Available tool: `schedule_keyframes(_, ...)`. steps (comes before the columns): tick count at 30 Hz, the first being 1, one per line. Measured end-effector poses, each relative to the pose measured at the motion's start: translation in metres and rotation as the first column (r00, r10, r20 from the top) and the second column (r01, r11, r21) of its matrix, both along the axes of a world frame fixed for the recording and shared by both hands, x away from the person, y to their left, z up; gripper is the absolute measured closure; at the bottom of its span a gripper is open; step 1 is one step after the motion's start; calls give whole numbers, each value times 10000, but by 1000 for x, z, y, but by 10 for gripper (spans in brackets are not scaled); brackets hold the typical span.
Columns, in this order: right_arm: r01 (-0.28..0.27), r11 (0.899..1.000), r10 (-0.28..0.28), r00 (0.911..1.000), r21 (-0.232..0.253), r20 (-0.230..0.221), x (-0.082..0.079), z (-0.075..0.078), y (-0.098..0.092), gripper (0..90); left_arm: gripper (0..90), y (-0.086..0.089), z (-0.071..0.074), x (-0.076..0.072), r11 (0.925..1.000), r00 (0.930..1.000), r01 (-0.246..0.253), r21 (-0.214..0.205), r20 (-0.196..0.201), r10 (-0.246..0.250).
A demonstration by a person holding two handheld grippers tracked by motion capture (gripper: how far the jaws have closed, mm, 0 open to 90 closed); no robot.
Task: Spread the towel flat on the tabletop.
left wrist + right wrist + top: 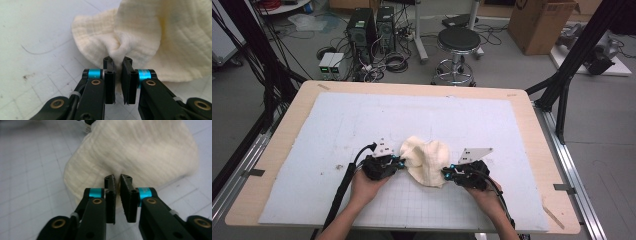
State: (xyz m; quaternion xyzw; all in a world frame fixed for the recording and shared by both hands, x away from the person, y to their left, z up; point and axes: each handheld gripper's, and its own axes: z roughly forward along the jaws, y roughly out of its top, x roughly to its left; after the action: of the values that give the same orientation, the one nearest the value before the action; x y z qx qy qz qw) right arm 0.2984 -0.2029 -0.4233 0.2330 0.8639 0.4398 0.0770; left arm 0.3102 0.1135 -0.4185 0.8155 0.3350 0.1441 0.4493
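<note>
A workshop floor with computer towers (371, 26), coiled cables, a round black stool (458, 41) and a cardboard box (542, 22) lies beyond a wooden table (532, 120). The table carries a pale mat (362, 125) that is plain at the far side and ruled in a grid of squares toward the near edge. A cream cloth (426, 160) lies crumpled on the mat, a little in front of the table's middle, where the grid begins. Its weave is a soft, crinkled gauze, bunched into folds.

Left gripper (400, 163): held in the person's left hand (367, 182), it meets the cloth from the left side. In the left gripper view the two black jaws of the left gripper (117, 61) stand nearly together, with a pinched fold of the cloth (140, 37) rising from between their tips; the fabric puckers toward the grip.

Right gripper (446, 173): held in the right hand (484, 192), it meets the cloth at the lower right edge. In the right gripper view the jaws of the right gripper (117, 178) are likewise drawn close, their tips pressed into the edge of the cloth (140, 150), which dimples at that point.

A black cable (343, 187) trails from the left gripper along the forearm toward the near edge. A grey three-cornered plate (475, 154) sits on top of the right gripper. The two grippers face each other across the cloth, close on either side.
</note>
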Motion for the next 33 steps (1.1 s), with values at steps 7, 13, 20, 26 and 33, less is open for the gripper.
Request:
schedule_keyframes(7, -335, 9982, 316, 9987, 488, 394, -14, 20, 1, 895, 818, 25, 35, -12, 9994, 9992, 284, 207, 262, -289)
schedule_keyframes(13, -704, 9974, 693, 9959, 170, 585, -18, 21, 18, 820, 818, 52, 47, -24, 9981, 9997, 228, 570, -25, -227)
schedule_keyframes(20, -481, 9984, 495, 9976, -308, 476, -2, 10, 26, 672, 800, 62, 31, 8, 9942, 9962, -369, 1013, -754, 446)
schedule_keyframes(26, -47, 9996, 45, 10000, -262, -88, 14, -1, 27, 660, 770, 55, 3, 38, 9905, 9862, -927, 1016, -1276, 1053)
schedule_keyframes(33, 69, 9998, -67, 10000, 202, -67, 11, 5, 18, 631, 579, 62, 11, 32, 9938, 9928, -743, 823, -873, 815)
